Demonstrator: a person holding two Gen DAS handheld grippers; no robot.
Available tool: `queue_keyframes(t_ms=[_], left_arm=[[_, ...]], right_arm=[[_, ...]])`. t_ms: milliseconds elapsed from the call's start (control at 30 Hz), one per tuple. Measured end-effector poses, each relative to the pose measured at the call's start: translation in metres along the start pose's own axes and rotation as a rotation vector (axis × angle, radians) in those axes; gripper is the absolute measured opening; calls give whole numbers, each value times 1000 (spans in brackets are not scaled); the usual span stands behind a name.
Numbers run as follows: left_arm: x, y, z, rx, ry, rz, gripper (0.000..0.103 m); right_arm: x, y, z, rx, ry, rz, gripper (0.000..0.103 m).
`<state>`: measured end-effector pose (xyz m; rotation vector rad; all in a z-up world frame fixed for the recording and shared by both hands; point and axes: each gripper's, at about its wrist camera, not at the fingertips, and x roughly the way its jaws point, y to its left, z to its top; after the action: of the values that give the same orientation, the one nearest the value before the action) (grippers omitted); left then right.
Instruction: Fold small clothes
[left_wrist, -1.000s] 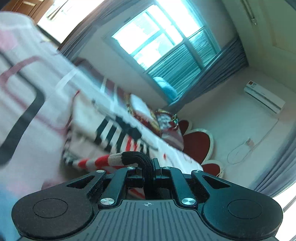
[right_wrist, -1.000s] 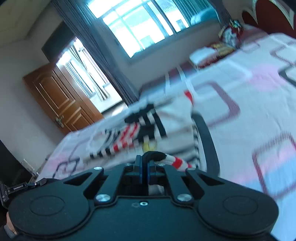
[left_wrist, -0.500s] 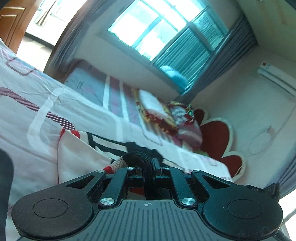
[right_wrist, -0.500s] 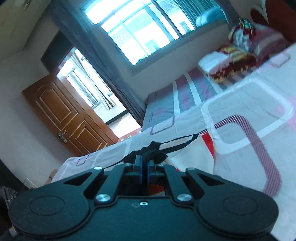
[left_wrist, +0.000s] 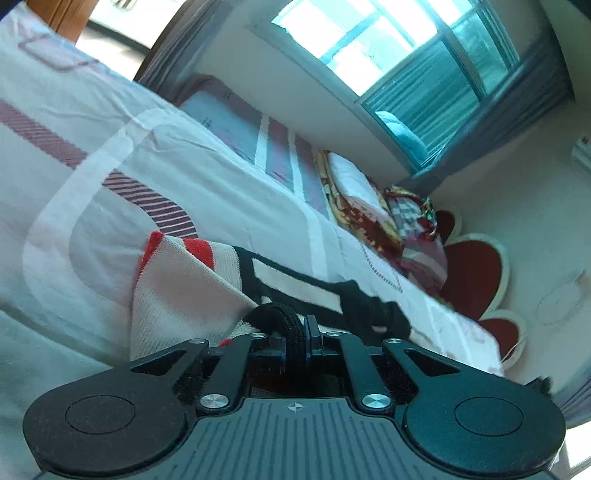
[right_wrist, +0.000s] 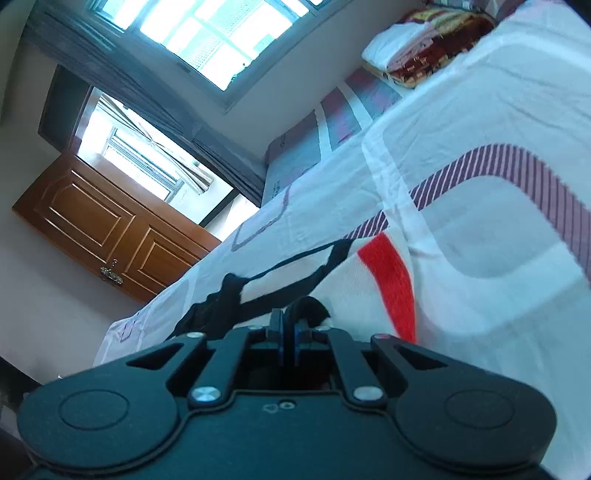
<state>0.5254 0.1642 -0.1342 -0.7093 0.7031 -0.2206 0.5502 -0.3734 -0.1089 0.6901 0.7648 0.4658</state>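
both tongs pinch the sweater on the bed

left wrist view: the left tongs (left_wrist: 295, 334) are closed tight on a black ribbed edge of the sweater (left_wrist: 184, 280), which bunches up between the two fingers. the sweater is cream knit with red stripes and black bands, and it lies spread on the bed (left_wrist: 229, 184), reaching forward from the tongs. the bedsheet is white with striped maroon loops. folded blankets (left_wrist: 373, 210) sit at the far end of the bed, near the red headboard (left_wrist: 469, 280). a window (left_wrist: 388, 55) with grey curtains is behind.

right wrist view: the right tongs (right_wrist: 288, 332) are also closed, with a dark fold of the sweater (right_wrist: 354, 277) caught just past the fingertips. the cloth lies flat on the bed (right_wrist: 480, 184), a red stripe to the right of the tongs. a brown door (right_wrist: 110, 229) stands to the left, a window (right_wrist: 221, 33) above.
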Motion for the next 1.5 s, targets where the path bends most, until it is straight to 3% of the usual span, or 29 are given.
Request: queue_keyframes(t_ms=[33,67,100,133,167,267,300,367,433,500,600,633,767,800,833,867,967,1067,1133,1200,1233,1267,1300,1333,1367,1433,1500], left_arm=[[2,2,0,-12,-7,-13,40],[0,2,-1,-9,-32,-21,56],[-3,0,-1,4,-67,-31,81],[-5,-2,0,15,-99,-34,95],[-6,-6,1,31,-120,-12,96],[-2,-13,4,95,-96,32,91],[-1,-16,5,133,-81,61,82],[2,-20,7,192,-42,111,76],[8,-23,6,263,7,174,63],[13,-30,2,338,41,218,61],[15,-39,-7,441,54,279,50],[16,-41,-9,459,53,289,39],[7,-43,-13,469,20,288,20],[4,-43,-15,469,6,286,10],[0,-41,-15,456,-10,279,7],[-6,-41,-15,441,-34,267,7],[-19,-43,-18,452,-100,259,7],[-5,-35,-22,463,-36,305,7],[-1,-32,-26,483,-49,310,7],[-8,-34,-24,466,-55,308,8],[-15,-35,-24,474,-69,330,20],[-23,-36,-24,476,-77,358,30],[-34,-38,-26,480,-106,375,50],[-48,-41,-29,485,-151,378,60],[-61,-46,-34,486,-188,373,60],[-67,-59,-46,478,-187,341,60],[-62,-87,-69,531,-183,306,60]], right_arm=[[1,-4,1,18,-9,15,12],[0,-9,3,36,-18,29,16],[-1,-9,3,45,-24,42,19],[-1,-9,3,48,-26,56,26],[-1,-8,6,47,-29,67,36],[-5,2,7,11,-65,59,55],[-9,7,7,-15,-84,40,56],[-17,13,9,-73,-114,8,58],[-19,19,11,-136,-102,-36,57],[-17,25,10,-195,-74,-64,56],[-11,38,3,-302,-40,-125,54],[-7,43,0,-339,-27,-145,51],[13,65,-14,-525,37,-265,31],[18,68,-17,-575,41,-294,28],[18,72,-20,-612,36,-316,13],[17,75,-21,-627,29,-323,6],[3,84,-23,-635,-34,-340,6],[1,84,-27,-662,-27,-377,6],[13,70,-27,-625,26,-428,6],[9,66,-24,-570,6,-409,6],[6,67,-23,-556,-8,-408,8],[1,70,-24,-555,-35,-415,23],[-6,74,-27,-562,-63,-434,28],[-17,79,-31,-573,-89,-431,28],[-23,83,-34,-569,-99,-407,28],[-35,98,-53,-591,-84,-351,28],[-31,118,-81,-672,-59,-327,28]])
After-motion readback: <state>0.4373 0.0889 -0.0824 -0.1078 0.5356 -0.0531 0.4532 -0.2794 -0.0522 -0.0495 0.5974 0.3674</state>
